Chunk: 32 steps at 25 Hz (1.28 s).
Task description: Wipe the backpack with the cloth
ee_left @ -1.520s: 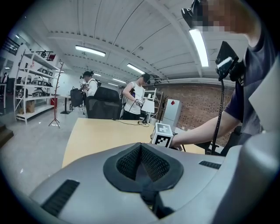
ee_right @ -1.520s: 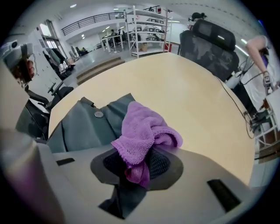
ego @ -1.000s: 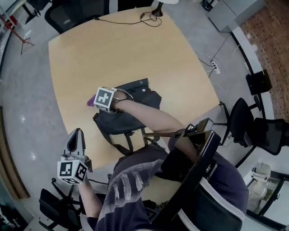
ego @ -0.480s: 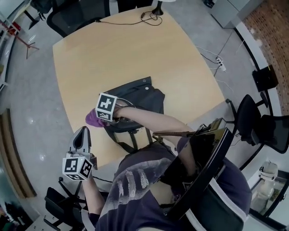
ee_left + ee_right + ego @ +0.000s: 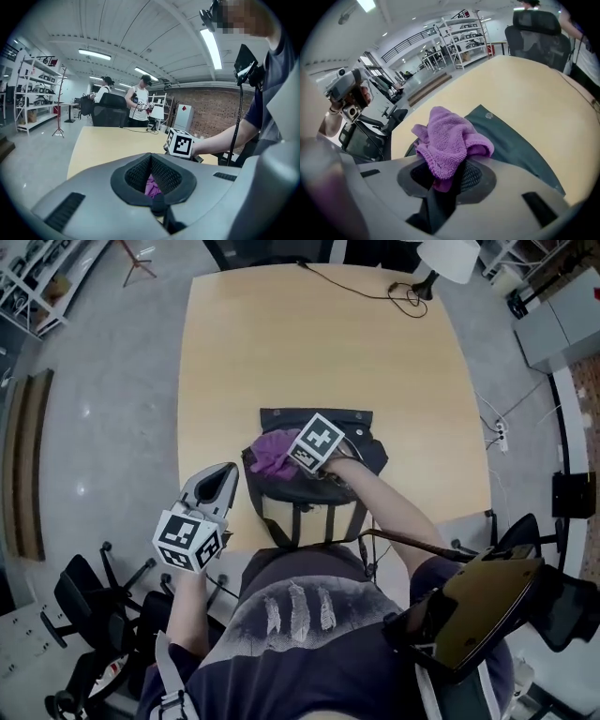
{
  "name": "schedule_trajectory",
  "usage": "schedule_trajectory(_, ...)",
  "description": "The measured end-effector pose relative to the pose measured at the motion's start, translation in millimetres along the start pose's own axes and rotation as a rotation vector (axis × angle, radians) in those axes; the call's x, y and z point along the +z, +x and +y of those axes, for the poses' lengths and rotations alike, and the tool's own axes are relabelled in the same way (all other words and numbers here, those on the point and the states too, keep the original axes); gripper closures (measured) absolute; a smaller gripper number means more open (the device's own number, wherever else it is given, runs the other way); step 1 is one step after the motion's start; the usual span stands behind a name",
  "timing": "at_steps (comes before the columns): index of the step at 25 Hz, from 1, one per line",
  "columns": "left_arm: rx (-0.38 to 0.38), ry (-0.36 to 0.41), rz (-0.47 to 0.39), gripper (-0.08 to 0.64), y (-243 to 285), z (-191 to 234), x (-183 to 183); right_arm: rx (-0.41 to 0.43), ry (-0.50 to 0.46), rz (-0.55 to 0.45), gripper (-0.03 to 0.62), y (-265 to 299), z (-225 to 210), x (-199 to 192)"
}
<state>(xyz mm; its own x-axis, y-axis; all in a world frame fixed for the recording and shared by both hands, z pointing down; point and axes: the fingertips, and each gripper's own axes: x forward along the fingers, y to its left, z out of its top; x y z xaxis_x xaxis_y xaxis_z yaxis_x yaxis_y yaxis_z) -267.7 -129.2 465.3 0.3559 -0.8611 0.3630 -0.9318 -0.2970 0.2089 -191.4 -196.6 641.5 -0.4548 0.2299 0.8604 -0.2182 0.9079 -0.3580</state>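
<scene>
Looking down on a pale wooden counter (image 5: 244, 352) with a dark backpack (image 5: 281, 488) lying flat near the front edge, straps dangling off toward the person. Got the right tool (image 5: 287, 457) clamped tight on a purple cloth (image 5: 270, 452), all bunched up and sitting on the upper left part of the bag. Same story from the right gripper view: purple terry pinched between the jaws and spilling out over the top, with dark bag fabric right underneath and touching it.

Then the left tool (image 5: 220, 482), up in the air over the counter's front left corner, left of the bag and apart from it. Jaws together there, nothing held, just a sliver of purple peeking through the notch from further off.

Also spotted: a black cable (image 5: 375, 292) snaking across the far end of the counter, a white lamp (image 5: 448, 257) next to it, and office chairs (image 5: 84, 601) on the grey floor at lower left. Couple of people (image 5: 139, 103) standing beyond the far end in the left gripper view.
</scene>
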Motion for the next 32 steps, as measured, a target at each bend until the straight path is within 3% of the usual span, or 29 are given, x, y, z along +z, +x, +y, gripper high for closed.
schedule_trajectory(6,-0.018,0.001,0.001,0.554,7,-8,1,-0.122,0.037,0.079,0.491,-29,-53,-47)
schedule_trajectory(10,-0.031,0.011,0.008,0.554,15,-17,3,-0.165,0.104,0.063,0.491,-58,-86,-73)
schedule_trajectory(16,-0.038,0.028,0.008,0.554,22,-30,9,-0.32,0.163,0.083,0.491,-105,-140,-121)
schedule_trajectory(21,-0.046,0.04,0.01,0.554,30,-48,13,-0.506,0.2,0.127,0.491,-162,-182,-178)
schedule_trajectory(25,-0.047,0.045,0.022,0.554,34,-55,9,-0.5,0.273,-0.028,0.491,-193,-162,-183)
schedule_trajectory(30,-0.074,0.061,0.026,0.554,45,-72,11,-0.434,0.176,0.018,0.491,-141,-114,-179)
schedule_trajectory(32,-0.08,0.069,0.021,0.554,48,-79,15,-0.453,0.107,0.029,0.491,-128,-100,-170)
